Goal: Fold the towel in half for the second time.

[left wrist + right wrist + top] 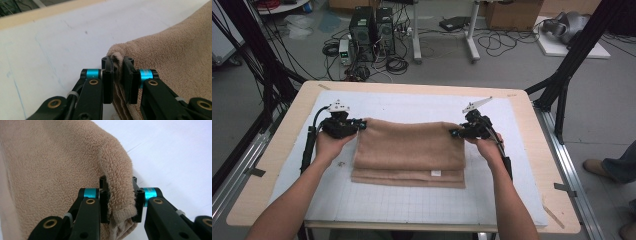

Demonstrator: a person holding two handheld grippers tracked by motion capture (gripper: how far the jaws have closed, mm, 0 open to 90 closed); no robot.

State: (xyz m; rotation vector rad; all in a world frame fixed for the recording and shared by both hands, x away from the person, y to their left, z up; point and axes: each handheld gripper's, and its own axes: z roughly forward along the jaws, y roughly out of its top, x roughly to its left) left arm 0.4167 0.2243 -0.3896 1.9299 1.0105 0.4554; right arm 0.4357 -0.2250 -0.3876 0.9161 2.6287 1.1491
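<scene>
A tan terry towel (409, 152) lies folded in layers on the white mat (412, 107). My left gripper (360, 125) pinches the towel's far left corner, and the left gripper view shows its pads (108, 82) pressed on bunched layers of the towel (175, 50) in my left gripper (117, 80). At the far right corner my right gripper (454, 133) is shut on the towel too. In the right gripper view the thick fold of the towel (50, 165) sits squeezed in my right gripper (122, 203). The far edge is raised a little off the mat.
The mat covers a light wooden table (532, 150) with a metal frame. Beyond the table's far edge, computer towers (372, 30), cables and table legs stand on the floor. A person's shoe (594, 166) is at the right.
</scene>
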